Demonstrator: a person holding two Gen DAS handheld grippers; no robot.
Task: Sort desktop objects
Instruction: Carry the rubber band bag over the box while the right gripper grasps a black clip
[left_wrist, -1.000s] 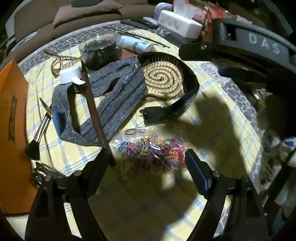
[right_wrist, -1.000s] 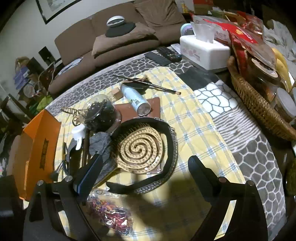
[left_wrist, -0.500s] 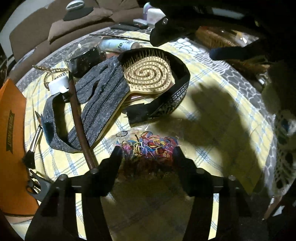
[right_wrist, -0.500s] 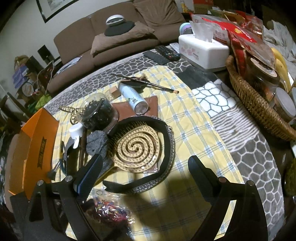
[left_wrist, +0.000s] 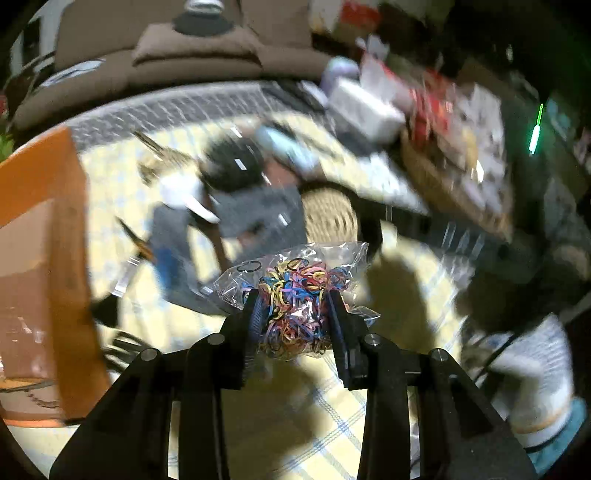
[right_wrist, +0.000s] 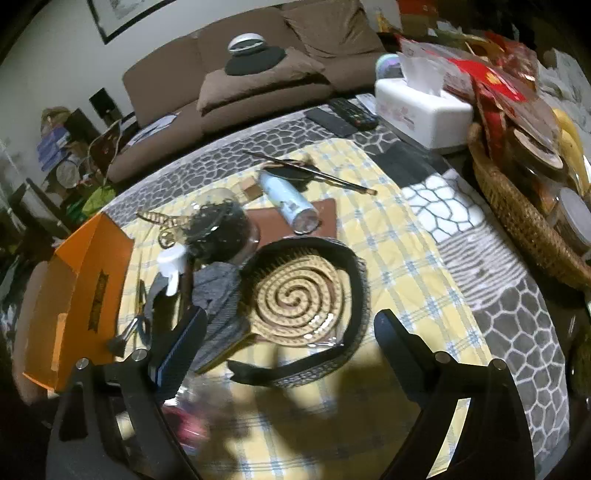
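My left gripper (left_wrist: 293, 295) is shut on a clear bag of coloured rubber bands (left_wrist: 295, 291) and holds it above the yellow checked cloth; the background is blurred. An orange box (left_wrist: 44, 266) stands open at the left; it also shows in the right wrist view (right_wrist: 85, 288). My right gripper (right_wrist: 291, 325) is open and empty above a spiral wooden hairbrush (right_wrist: 295, 299) ringed by a black headband (right_wrist: 354, 317). A grey fabric band (right_wrist: 214, 291), a white cap (right_wrist: 171, 260) and a jar of dark hair ties (right_wrist: 221, 229) lie left of the brush.
A spray can (right_wrist: 288, 201) lies on a brown pad, with a gold hair claw (right_wrist: 162, 225) and thin brushes (right_wrist: 314, 173) around. A tissue box (right_wrist: 421, 107), remotes (right_wrist: 343, 114) and a wicker basket (right_wrist: 517, 218) of snacks stand at the right. A sofa is behind.
My left gripper closed on the bag of rubber bands and lifted it off the cloth, swinging left toward the orange box. My right gripper stayed open, almost still.
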